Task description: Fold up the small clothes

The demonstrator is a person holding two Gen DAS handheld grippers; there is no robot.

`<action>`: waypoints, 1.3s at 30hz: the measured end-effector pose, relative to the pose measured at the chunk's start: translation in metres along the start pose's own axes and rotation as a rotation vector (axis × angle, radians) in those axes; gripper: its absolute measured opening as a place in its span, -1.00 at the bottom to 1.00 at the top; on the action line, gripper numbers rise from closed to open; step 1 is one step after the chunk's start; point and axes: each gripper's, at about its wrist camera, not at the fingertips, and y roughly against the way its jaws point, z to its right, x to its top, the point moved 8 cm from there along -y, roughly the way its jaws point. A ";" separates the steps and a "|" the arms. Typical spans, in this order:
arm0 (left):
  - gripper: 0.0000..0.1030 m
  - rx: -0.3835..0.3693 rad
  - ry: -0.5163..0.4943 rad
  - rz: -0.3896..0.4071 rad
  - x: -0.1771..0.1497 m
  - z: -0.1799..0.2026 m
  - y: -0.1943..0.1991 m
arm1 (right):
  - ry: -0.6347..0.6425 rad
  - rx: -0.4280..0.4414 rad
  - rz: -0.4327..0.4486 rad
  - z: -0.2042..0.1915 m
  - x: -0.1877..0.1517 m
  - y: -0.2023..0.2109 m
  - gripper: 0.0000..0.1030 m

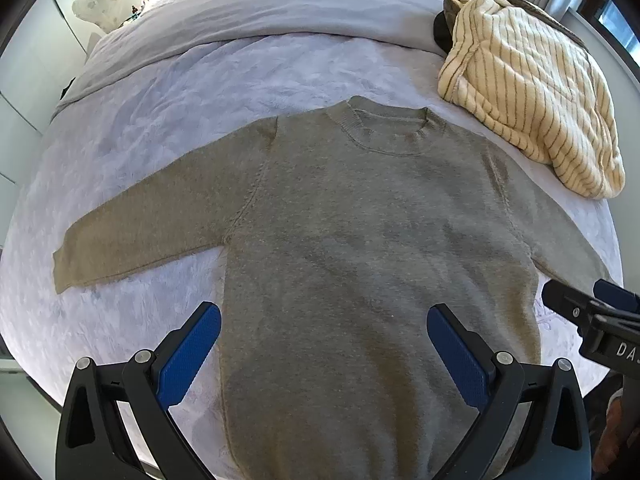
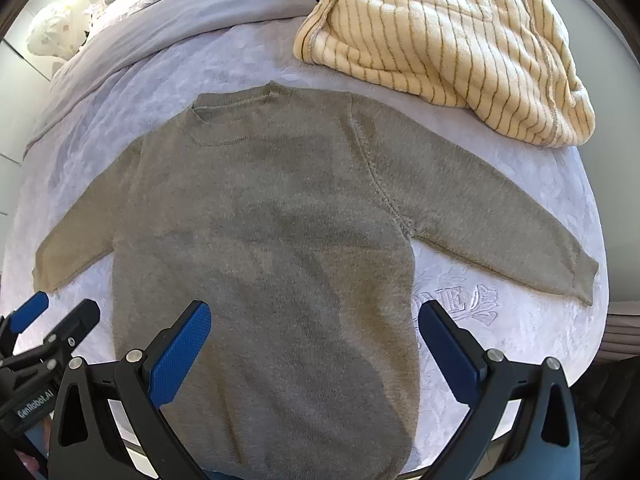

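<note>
A small grey-brown knit sweater [image 1: 360,220] lies flat, front up, on the bed, collar at the far side and both sleeves spread out. It also shows in the right wrist view [image 2: 260,216]. My left gripper [image 1: 324,320] is open and empty, hovering over the sweater's lower left part. My right gripper [image 2: 314,316] is open and empty, over the lower right part. The right gripper shows at the right edge of the left wrist view [image 1: 588,308]; the left gripper shows at the left edge of the right wrist view [image 2: 52,316].
The bed has a pale lilac quilted cover [image 1: 168,92] with a folded-back duvet [image 1: 248,12] at the far side. A cream striped fleece garment [image 1: 528,88] lies heaped at the far right, close to the right sleeve, and shows in the right wrist view [image 2: 440,40].
</note>
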 end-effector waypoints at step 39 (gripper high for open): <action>1.00 0.058 -0.032 -0.090 -0.001 -0.004 -0.043 | -0.128 0.120 -0.034 0.013 0.005 -0.052 1.00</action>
